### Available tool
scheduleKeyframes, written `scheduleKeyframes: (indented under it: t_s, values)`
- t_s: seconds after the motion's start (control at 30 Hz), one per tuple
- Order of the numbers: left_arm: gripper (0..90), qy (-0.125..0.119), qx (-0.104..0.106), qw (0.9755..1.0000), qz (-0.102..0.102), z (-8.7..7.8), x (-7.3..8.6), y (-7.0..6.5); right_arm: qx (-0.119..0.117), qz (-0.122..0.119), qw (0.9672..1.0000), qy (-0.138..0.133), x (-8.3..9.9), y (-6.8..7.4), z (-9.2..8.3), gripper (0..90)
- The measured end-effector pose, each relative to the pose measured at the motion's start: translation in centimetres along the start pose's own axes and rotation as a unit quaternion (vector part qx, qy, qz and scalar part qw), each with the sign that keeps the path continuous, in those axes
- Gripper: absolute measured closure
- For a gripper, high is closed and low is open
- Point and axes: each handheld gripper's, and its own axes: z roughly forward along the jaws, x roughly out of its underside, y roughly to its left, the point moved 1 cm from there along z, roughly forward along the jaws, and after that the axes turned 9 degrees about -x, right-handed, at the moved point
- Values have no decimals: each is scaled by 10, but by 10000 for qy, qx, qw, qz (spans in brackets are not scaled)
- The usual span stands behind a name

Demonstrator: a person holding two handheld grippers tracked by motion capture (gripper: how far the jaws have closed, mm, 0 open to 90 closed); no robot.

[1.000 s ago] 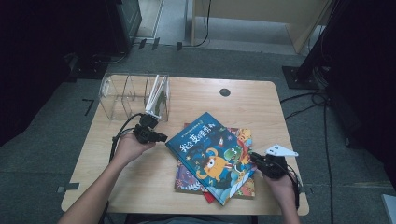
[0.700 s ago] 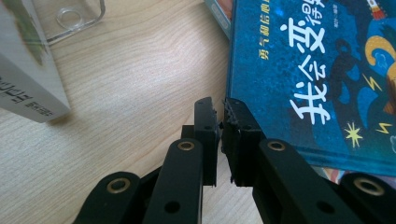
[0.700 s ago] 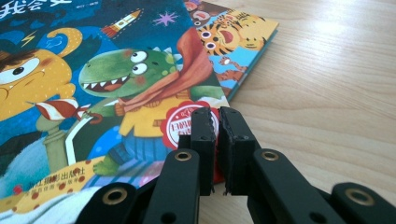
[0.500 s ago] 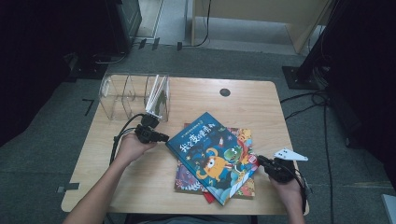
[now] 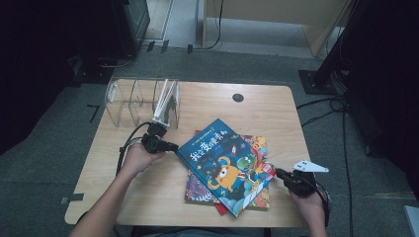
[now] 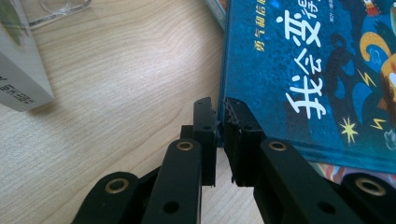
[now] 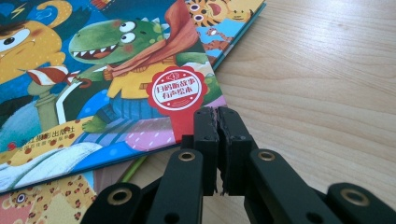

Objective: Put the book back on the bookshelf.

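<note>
A blue picture book (image 5: 225, 163) lies askew on top of a small stack of books in the middle of the wooden table (image 5: 267, 108). My left gripper (image 5: 175, 147) lies level at the book's left corner. In the left gripper view, that gripper (image 6: 218, 107) is shut, its tips right at the blue book's (image 6: 303, 70) left edge, one jaw over wood and the other over the cover. My right gripper (image 5: 277, 173) is at the book's right edge. Seen in the right gripper view, the right gripper (image 7: 217, 112) is shut and empty, just short of the cover's (image 7: 93, 70) corner with the red sticker (image 7: 180, 91).
Under the blue book lie an orange tiger-pattern book (image 5: 258, 143) and a red one (image 5: 222, 208). A clear plastic divider rack (image 5: 131, 101) at the back left holds a thin white book (image 5: 165, 101). A round black hole (image 5: 238, 98) marks the table's far side.
My right gripper has drawn a little to the right, away from the book. The left gripper and the books have stayed where they were.
</note>
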Motion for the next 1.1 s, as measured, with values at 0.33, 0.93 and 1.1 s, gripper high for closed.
scheduleKeyframes:
  t_s: [0.33,0.93,1.1]
  values:
    - [898,29,-141,9998,-136,0,6,0,-70,68,9999,-26,-4,-6,7,900]
    - [888,-76,44,9984,-558,-15,44,-5,-264,333,9988,-248,-24,-22,30,897]
    - [884,-60,66,9981,-610,-20,54,-8,-241,303,9990,-217,-31,-24,38,900]
